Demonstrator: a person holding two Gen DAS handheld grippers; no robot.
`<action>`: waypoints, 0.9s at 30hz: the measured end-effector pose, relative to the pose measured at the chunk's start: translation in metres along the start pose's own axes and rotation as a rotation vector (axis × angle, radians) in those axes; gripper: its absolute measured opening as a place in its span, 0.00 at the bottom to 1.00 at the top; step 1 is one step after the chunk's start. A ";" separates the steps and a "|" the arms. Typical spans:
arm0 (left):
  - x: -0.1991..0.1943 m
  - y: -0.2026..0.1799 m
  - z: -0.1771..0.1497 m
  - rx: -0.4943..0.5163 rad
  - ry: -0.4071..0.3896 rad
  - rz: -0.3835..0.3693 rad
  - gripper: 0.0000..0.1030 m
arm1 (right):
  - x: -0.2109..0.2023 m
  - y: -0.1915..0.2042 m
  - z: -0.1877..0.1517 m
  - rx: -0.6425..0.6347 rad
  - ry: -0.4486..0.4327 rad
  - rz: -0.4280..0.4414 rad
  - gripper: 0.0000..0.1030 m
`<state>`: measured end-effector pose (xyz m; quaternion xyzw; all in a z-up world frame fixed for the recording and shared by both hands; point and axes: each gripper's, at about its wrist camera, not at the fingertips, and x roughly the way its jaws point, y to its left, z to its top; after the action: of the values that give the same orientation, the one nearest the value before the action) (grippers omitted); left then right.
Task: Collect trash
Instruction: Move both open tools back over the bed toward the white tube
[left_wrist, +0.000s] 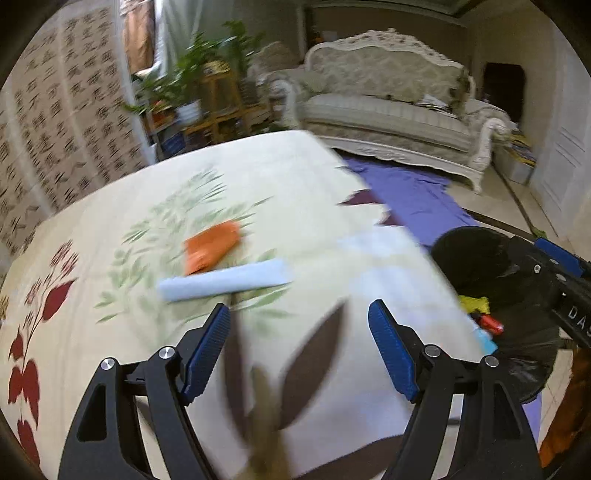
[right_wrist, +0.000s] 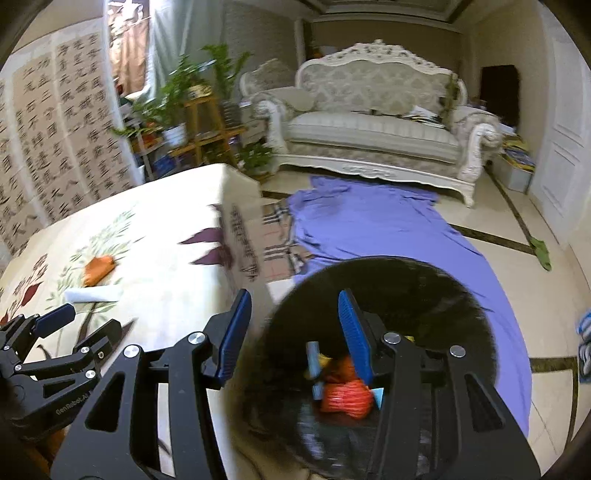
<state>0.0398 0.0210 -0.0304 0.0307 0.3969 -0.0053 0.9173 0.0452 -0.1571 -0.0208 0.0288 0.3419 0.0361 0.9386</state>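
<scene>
On the floral tablecloth (left_wrist: 295, 177) lie an orange wrapper (left_wrist: 212, 245) and, just in front of it, a pale blue strip (left_wrist: 225, 280). My left gripper (left_wrist: 299, 347) hovers open over the cloth, a short way short of the strip, nothing between its blue pads. My right gripper (right_wrist: 293, 328) is open above the black-lined bin (right_wrist: 399, 280), nothing between its pads. Below it in the bin lie an orange net (right_wrist: 345, 398), a blue stick (right_wrist: 314, 369) and other scraps. The same orange wrapper (right_wrist: 98, 269) and strip (right_wrist: 92, 294) show far left, with the left gripper (right_wrist: 79, 323).
The bin (left_wrist: 476, 251) stands off the table's right edge, on a purple sheet (right_wrist: 388, 229) spread over the tiled floor. A cream sofa (right_wrist: 373, 122), potted plants on a wooden stand (right_wrist: 199, 122) and a calligraphy wall hanging (left_wrist: 55, 122) lie beyond.
</scene>
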 end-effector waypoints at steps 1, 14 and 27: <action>-0.001 0.009 -0.001 -0.016 0.004 0.009 0.73 | 0.002 0.007 0.001 -0.010 0.007 0.010 0.47; -0.005 0.115 -0.015 -0.159 0.026 0.146 0.73 | 0.044 0.107 0.020 -0.148 0.114 0.145 0.47; -0.014 0.187 -0.033 -0.279 0.040 0.209 0.73 | 0.082 0.148 0.031 -0.217 0.197 0.118 0.58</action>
<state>0.0128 0.2090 -0.0326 -0.0557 0.4066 0.1459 0.9002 0.1205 -0.0040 -0.0375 -0.0561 0.4242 0.1307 0.8943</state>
